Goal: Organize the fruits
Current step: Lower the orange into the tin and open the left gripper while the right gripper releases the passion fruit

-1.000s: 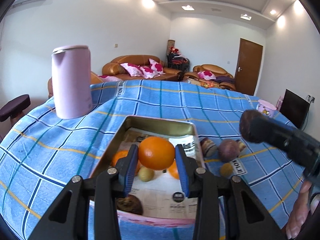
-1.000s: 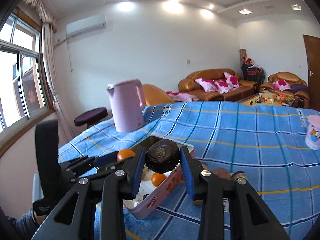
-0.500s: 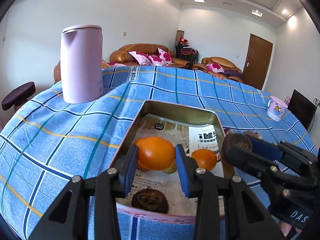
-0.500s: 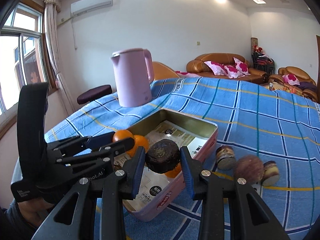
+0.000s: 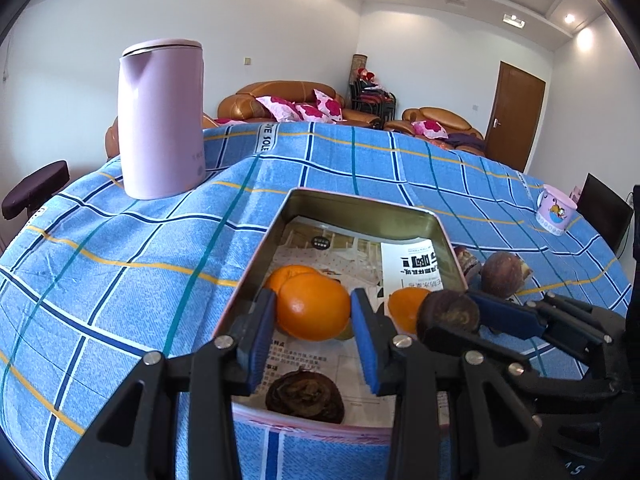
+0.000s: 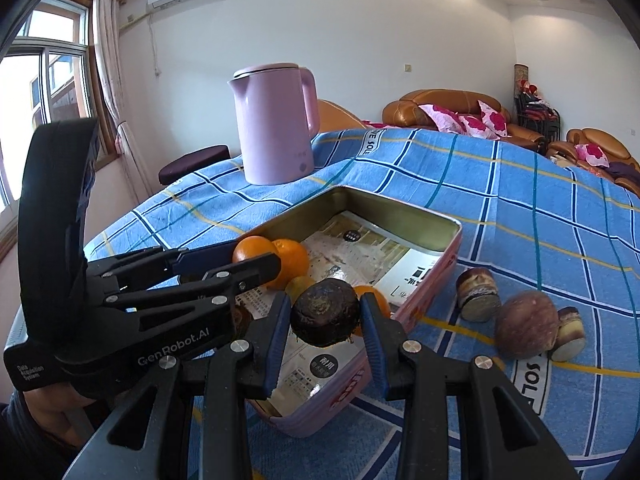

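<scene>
A pink tin (image 5: pixel 360 204) lined with printed paper lies on the blue checked cloth. My left gripper (image 5: pixel 313 312) is shut on an orange (image 5: pixel 314 304) low over the tin's near half. Beside it, my right gripper (image 6: pixel 325 314) is shut on a dark brown wrinkled fruit (image 6: pixel 325 311) above the tin's (image 6: pixel 400 208) near right rim. Inside the tin lie another orange (image 5: pixel 286 276), a small orange (image 5: pixel 404 308), a greenish fruit and a second dark wrinkled fruit (image 5: pixel 304 396). In the right wrist view, the left gripper (image 6: pixel 256 258) shows with its orange (image 6: pixel 250 249).
Right of the tin, on the cloth, sit a purple-brown round fruit (image 6: pixel 526 324) and two cut pieces (image 6: pixel 478 294). A pink kettle (image 5: pixel 162 120) stands behind the tin at the left. A pink mug (image 5: pixel 556 212) is at the far right. Sofas line the back wall.
Both grippers have come down toward the tin, each still holding its fruit. The right gripper has moved in from the right and now sits close beside the left one.
</scene>
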Available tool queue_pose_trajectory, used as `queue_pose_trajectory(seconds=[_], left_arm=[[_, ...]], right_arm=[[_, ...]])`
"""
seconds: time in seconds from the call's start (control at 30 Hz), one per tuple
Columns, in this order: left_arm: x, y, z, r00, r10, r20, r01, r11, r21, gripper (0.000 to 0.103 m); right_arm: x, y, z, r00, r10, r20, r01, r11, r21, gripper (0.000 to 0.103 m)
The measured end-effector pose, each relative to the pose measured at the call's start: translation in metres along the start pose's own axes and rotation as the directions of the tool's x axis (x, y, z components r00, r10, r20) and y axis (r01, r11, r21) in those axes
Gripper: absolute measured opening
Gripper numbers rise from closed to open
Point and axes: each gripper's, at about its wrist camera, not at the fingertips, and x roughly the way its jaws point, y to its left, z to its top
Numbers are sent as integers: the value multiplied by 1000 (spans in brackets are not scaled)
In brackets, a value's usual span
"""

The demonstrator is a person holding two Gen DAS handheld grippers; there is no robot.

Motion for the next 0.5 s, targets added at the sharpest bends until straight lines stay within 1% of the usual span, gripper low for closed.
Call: queue_pose_trajectory(seconds=[0.37,0.5], left_arm=[[1,-3,-3,1000,12,-10,-12,1000,8,41],[1,-3,-4,1000,13,-15,-12,1000,6,42]], right_arm=[[-1,0,-1,1000,14,-2,-14,1000,8,38],[-1,1,-1,999,36,-9,-36,999,1,38]])
